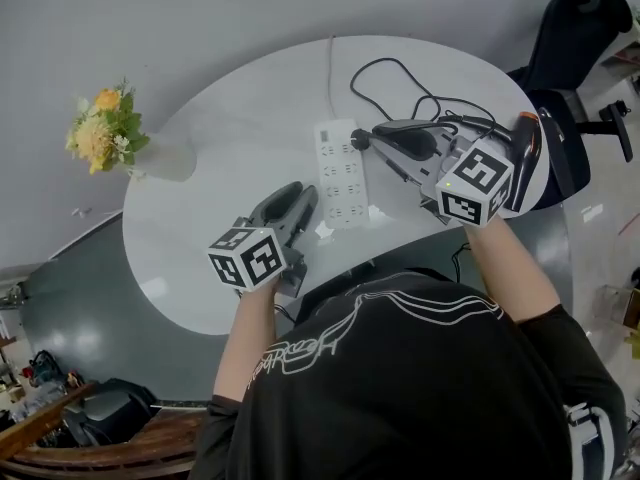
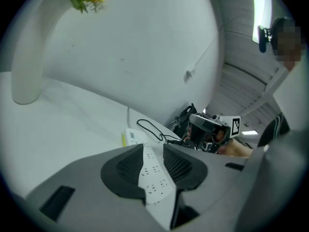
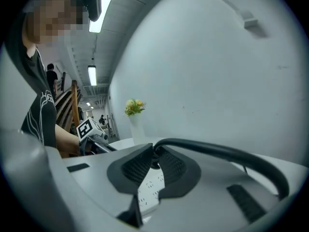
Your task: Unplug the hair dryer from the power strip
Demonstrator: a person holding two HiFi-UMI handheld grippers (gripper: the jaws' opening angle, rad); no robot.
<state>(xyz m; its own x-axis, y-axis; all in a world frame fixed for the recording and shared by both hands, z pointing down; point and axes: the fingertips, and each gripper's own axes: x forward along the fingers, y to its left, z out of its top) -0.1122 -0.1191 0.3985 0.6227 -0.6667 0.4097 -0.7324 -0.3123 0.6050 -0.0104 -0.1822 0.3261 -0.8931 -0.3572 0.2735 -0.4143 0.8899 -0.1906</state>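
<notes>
A white power strip lies in the middle of the white oval table. My right gripper comes in from the right and is shut on the black plug at the strip's far right edge. I cannot tell whether the pins sit in a socket. The plug's black cable loops back to the black and orange hair dryer at the table's right edge. My left gripper hovers just left of the strip, open; the strip shows through the gap between its pads, untouched.
A white vase of yellow flowers stands at the table's left edge. The strip's own white cord runs off the far edge. A black office chair stands to the right of the table.
</notes>
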